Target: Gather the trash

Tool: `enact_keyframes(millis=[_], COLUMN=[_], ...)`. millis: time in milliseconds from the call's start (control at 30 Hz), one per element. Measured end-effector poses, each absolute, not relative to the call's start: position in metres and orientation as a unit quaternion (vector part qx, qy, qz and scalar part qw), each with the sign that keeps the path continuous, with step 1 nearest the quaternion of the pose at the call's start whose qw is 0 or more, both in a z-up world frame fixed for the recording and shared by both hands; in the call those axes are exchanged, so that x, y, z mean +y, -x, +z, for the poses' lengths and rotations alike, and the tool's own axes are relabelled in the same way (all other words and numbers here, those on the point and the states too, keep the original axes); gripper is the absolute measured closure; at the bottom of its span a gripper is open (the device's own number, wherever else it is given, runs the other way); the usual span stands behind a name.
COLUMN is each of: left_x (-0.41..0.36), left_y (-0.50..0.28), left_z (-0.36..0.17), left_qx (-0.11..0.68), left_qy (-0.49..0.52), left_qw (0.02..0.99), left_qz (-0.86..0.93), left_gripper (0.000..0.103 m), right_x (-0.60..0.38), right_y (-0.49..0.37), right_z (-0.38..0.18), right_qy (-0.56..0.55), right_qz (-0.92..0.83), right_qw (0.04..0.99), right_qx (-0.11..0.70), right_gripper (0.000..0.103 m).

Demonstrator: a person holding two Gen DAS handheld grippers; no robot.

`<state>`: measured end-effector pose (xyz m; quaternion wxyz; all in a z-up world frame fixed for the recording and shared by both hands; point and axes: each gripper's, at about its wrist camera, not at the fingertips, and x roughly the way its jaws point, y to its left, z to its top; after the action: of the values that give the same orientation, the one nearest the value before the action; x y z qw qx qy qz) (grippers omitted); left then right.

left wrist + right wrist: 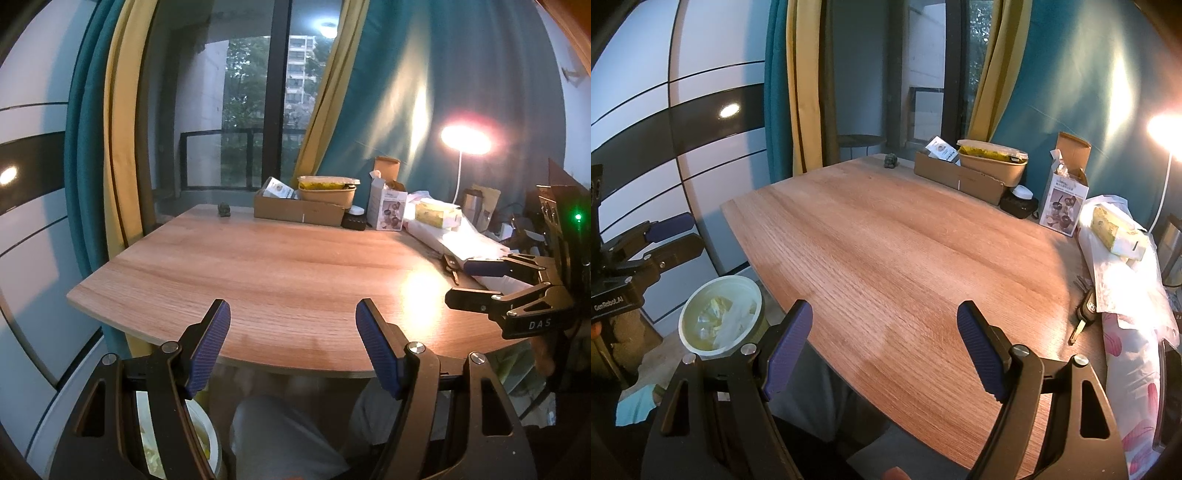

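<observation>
I am holding both the left tongs (293,347) and right tongs (884,349) wide open and empty above the bench (905,258), because the bin (720,317) is waiting below its edge.

Right gripper (884,345) over the near edge of the tabletop (886,251), jaws wide apart, nothing between; left gripper (685,236) at far left; white bin (720,317) with crumpled trash on the floor below; car key (1084,314) beside a floral bag (1134,369).
</observation>
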<state>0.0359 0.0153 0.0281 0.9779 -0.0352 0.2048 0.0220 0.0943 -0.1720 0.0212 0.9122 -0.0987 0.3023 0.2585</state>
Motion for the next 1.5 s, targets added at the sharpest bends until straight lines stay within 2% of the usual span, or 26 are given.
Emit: enact_keyframes(millis=[1500], left_x=[0.0131], left_y=[-0.0378], left_z=[0.0229], left_qx=[0.203], left_qy=[0.036], left_qw=[0.978], left_qz=[0.005], left_gripper=[0.029], right_x=[-0.1685], right_y=[-0.0947], right_z=[0.0211], right_qy=[0.101], right_qz=[0.260], right_qw=[0.911], right_qx=[0.305], right_gripper=[0.023])
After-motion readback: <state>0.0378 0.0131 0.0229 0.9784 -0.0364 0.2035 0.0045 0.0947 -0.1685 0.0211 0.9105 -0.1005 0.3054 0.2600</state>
